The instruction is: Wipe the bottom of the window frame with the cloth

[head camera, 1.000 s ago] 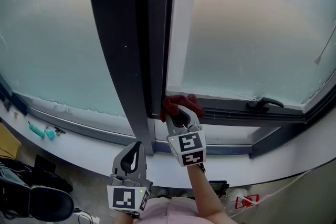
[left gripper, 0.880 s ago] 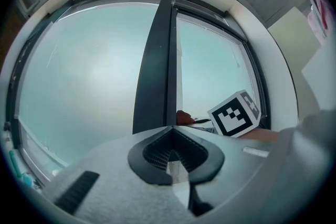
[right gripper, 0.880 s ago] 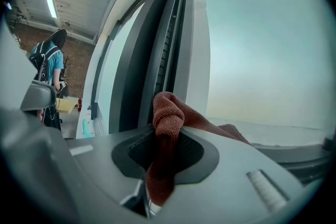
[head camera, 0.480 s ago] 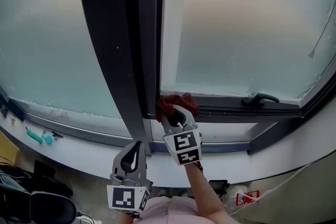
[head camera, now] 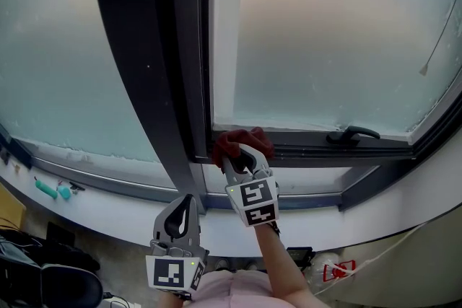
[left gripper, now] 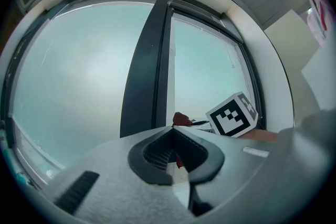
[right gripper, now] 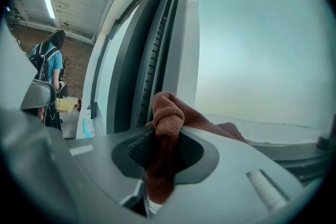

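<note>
I have the right gripper [head camera: 244, 157] reached up to the bottom of the window frame [head camera: 317, 143], its jaws clamped tight on the reddish-brown cloth [head camera: 241, 140]. In the right gripper view [right gripper: 165, 140] a folded bunch of the cloth [right gripper: 168, 112] stands up between the jaws and a tail of it hangs down through them. In the head view the cloth sits bunched at the left end of the lower rail, right in the corner where it meets the dark upright mullion [head camera: 151, 76]. The window handle [head camera: 352, 134] lies well to the right along the same rail. My left gripper [head camera: 186, 200] hangs low, beneath the white sill [head camera: 108, 207] and apart from the frame; in the left gripper view [left gripper: 171, 136] its jaws are closed together with nothing held. Beyond them I see the cloth [left gripper: 181, 118] and the right gripper's marker cube [left gripper: 232, 115].
</note>
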